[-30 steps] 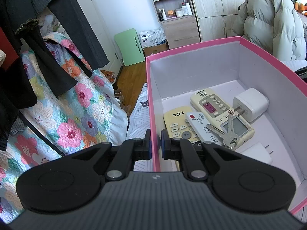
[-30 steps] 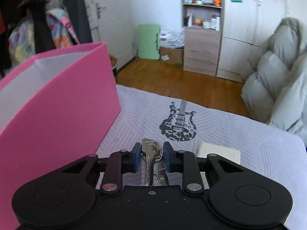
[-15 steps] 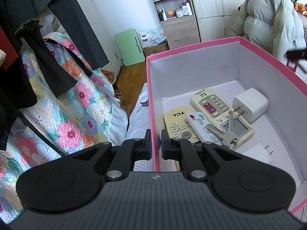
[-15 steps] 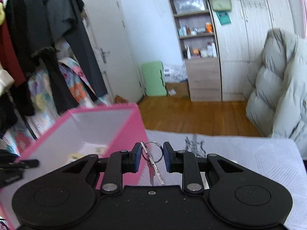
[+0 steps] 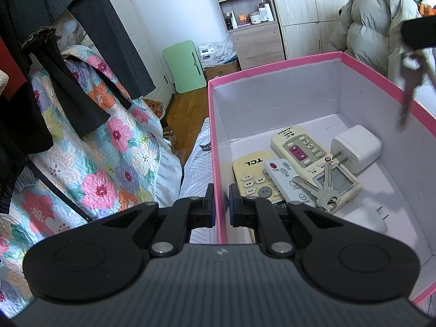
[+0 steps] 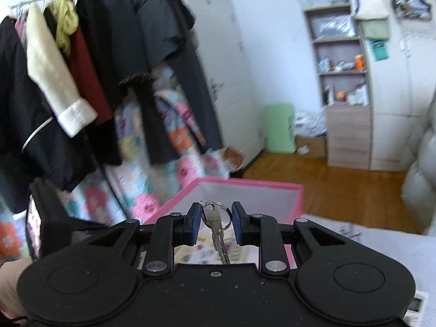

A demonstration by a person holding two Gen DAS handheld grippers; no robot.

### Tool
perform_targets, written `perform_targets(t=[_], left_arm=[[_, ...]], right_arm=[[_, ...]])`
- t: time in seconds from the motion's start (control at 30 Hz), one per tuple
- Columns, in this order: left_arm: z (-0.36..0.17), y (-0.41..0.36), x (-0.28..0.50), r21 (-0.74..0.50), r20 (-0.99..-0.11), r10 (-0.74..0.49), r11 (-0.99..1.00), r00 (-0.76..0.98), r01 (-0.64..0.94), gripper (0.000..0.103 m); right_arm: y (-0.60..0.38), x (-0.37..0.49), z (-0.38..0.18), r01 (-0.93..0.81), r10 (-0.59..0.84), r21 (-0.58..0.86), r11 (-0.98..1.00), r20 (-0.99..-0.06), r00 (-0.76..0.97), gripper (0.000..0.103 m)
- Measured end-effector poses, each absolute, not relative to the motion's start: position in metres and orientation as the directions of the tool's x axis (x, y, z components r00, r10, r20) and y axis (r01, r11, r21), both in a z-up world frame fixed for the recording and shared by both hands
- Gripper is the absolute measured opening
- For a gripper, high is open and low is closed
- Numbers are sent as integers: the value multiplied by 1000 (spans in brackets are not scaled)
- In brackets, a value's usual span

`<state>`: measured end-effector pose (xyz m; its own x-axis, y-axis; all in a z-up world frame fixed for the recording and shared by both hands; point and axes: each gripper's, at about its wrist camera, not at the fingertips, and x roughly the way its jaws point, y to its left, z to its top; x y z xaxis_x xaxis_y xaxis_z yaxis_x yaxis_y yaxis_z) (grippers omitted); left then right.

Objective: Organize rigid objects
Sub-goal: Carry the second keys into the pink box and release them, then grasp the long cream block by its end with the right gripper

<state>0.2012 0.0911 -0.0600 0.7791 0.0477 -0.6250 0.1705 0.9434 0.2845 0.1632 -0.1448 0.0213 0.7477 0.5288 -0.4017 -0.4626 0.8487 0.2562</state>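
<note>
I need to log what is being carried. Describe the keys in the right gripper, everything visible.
The keys are a small bunch of silvery metal keys on a round split ring. The right gripper holds the ring between its blue pads, and the blades hang straight down. From the left wrist view they show blurred, dangling above the far wall of the pink box, touching nothing else.

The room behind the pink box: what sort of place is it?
Most likely a bedroom: clothes on a rail, a floral quilt, wardrobe doors, and a printed bedsheet under the pink box.
</note>
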Motion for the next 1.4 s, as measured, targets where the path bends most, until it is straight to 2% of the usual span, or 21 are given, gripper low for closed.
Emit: perform_targets(t=[0.23, 0.43, 0.5, 0.67, 0.9, 1.07, 1.4], left_arm=[[-61, 90, 200, 297, -625, 55, 939, 779, 171, 8], [-61, 88, 200, 303, -625, 57, 937, 779, 175, 8], [-61, 88, 200, 306, -625, 58, 936, 779, 176, 8], [-61, 88, 199, 305, -625, 55, 935, 779, 178, 8], [-60, 88, 199, 301, -629, 52, 936, 775, 181, 8], [-59, 88, 201, 304, -634, 57, 935, 772, 180, 8], [-60, 89, 201, 306, -629, 57, 935, 776, 179, 9]], right_arm=[[-104, 197, 11, -489, 500, 188, 852, -570, 652, 28], [-85, 237, -5, -463, 477, 217, 859, -666, 573, 28], [-80, 247, -9, -445, 467, 227, 866, -684, 560, 22], [-74, 258, -21, -400, 465, 270, 876, -694, 549, 24], [-110, 222, 0, -350, 482, 331, 876, -606, 633, 26], [-170, 171, 16, -272, 428, 343, 899, -558, 711, 32], [-251, 114, -15, -70, 246, 286, 956, -646, 723, 37]])
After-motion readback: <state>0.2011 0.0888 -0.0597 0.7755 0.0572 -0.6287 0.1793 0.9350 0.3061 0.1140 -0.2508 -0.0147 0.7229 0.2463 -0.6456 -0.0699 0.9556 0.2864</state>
